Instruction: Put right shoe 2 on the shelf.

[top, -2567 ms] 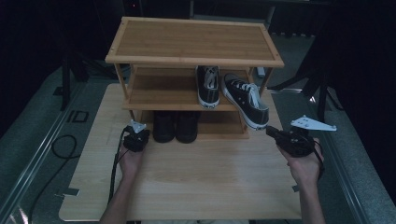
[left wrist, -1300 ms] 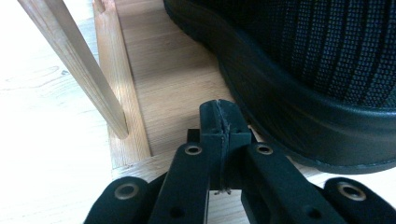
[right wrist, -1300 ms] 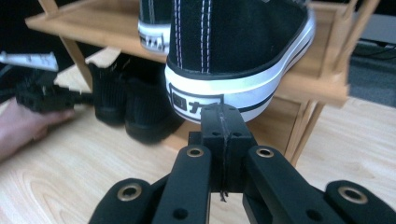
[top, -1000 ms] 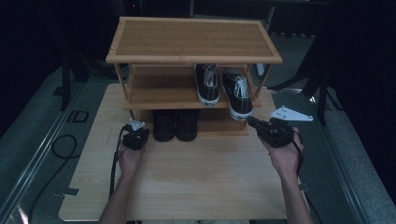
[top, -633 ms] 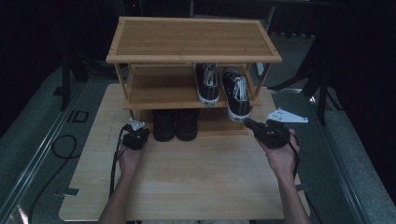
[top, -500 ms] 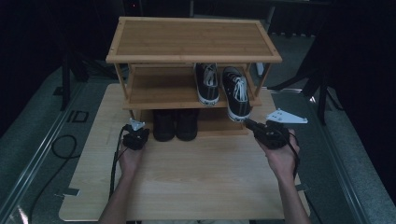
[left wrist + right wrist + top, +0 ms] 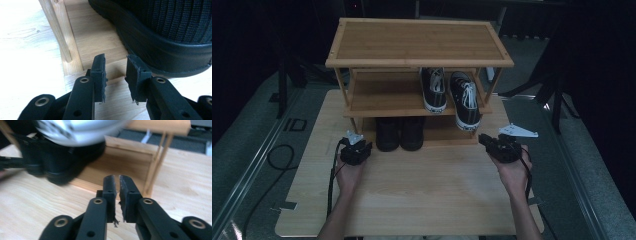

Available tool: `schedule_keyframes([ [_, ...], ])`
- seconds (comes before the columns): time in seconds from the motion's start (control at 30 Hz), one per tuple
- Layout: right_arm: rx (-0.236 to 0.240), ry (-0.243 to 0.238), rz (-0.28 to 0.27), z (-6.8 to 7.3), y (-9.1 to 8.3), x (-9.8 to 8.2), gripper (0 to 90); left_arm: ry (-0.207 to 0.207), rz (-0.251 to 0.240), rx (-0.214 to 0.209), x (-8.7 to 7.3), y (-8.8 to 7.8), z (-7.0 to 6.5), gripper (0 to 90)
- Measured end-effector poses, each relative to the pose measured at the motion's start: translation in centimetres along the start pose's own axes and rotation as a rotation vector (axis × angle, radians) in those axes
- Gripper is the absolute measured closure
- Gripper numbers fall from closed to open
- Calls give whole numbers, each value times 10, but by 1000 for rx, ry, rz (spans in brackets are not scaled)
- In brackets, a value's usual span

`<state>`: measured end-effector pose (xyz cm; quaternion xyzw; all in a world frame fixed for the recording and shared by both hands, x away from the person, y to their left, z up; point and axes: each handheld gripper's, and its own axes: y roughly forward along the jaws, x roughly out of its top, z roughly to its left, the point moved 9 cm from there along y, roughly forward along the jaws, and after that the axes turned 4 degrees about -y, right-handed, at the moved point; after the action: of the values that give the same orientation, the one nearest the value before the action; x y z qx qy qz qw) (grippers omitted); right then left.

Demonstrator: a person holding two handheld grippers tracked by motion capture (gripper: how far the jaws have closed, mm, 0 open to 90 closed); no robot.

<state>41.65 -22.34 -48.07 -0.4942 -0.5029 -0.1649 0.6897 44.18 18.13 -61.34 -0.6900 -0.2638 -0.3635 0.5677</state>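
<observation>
A three-tier bamboo shoe rack stands on a wooden table. A pair of black-and-white sneakers rests on its middle shelf: one sneaker further in, the other with its toe past the shelf edge. A pair of black shoes sits on the bottom shelf. My left gripper lies at the rack's front left; its jaws have just been opening and stand open and empty beside a black shoe. My right gripper sits below the protruding sneaker. Its jaws have just parted to a thin, empty slit.
The rack's thin corner posts stand close to both grippers. A blurred white toe cap hangs above the right gripper's line of sight. Dark stands and a cable lie off the table's sides.
The right sneaker went from tilted in front of the rack onto the middle shelf beside its mate. My right gripper then drew back from it and sank toward the table. The left hand stayed still.
</observation>
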Motion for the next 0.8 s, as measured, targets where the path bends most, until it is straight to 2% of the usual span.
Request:
schedule_keyframes([
  [0.13,-48,66,46,-22,28,-21,789,9,9,1,-1,-1,0,668],
  [0.2,-62,71,56,-26,33,-24,771,6,4,-3,-1,-1,-1,666],
  [0.3,-140,64,60,-43,51,-29,738,11,4,-5,-1,-1,-3,664],
  [0.37,-140,70,61,-45,54,-29,735,9,2,-9,-1,-1,-4,662],
  [0.53,-180,86,71,-57,77,-29,729,7,0,-15,-1,-1,-7,657],
  [0.63,-188,93,77,-60,82,-30,729,9,-4,-17,-1,-1,-8,655],
  [0.8,-212,130,76,-69,99,-28,736,7,-7,-23,-2,-3,-10,653],
])
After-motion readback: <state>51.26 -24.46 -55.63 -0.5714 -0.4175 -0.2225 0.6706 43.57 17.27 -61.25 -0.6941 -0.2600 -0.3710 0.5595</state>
